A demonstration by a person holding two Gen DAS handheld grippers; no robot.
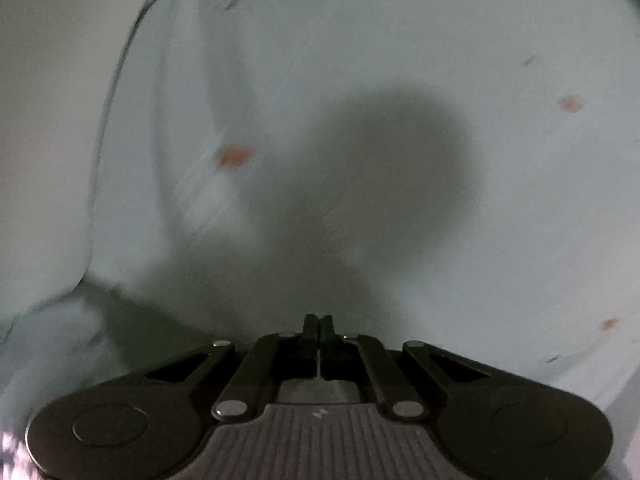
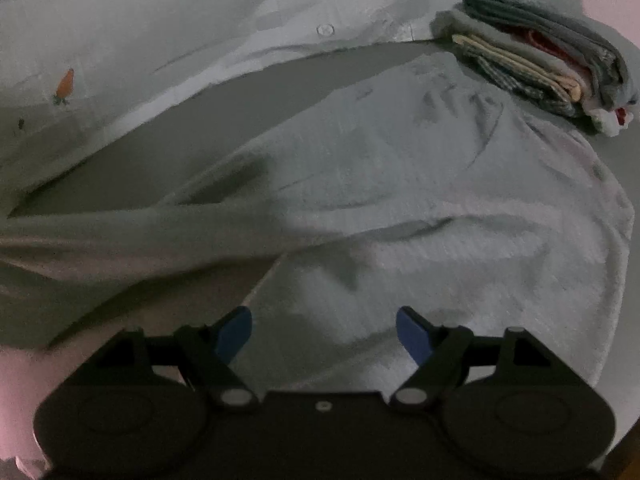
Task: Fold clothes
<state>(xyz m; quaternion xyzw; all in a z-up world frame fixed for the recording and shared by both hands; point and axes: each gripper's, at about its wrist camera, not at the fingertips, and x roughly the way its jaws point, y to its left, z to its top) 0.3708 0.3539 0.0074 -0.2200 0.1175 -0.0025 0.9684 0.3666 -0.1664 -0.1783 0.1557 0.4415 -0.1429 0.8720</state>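
A pale blue-white shirt (image 1: 360, 80) with small orange carrot prints fills the left wrist view. My left gripper (image 1: 319, 322) is shut, its black fingers pressed together just above the cloth; whether it pinches fabric I cannot tell. In the right wrist view the same shirt (image 2: 420, 208) lies spread on the surface, with a button (image 2: 325, 29) on its placket and a carrot print (image 2: 65, 85) at the left. A sleeve or fold (image 2: 120, 232) runs across the left. My right gripper (image 2: 324, 334) is open, blue pads (image 2: 412, 334) apart, just above the cloth and empty.
A stack of folded clothes (image 2: 552, 64), grey, cream, checked and red, sits at the far right beside the shirt. The grey surface (image 2: 192, 128) shows between shirt parts. A pinkish edge (image 2: 20, 380) shows at the lower left.
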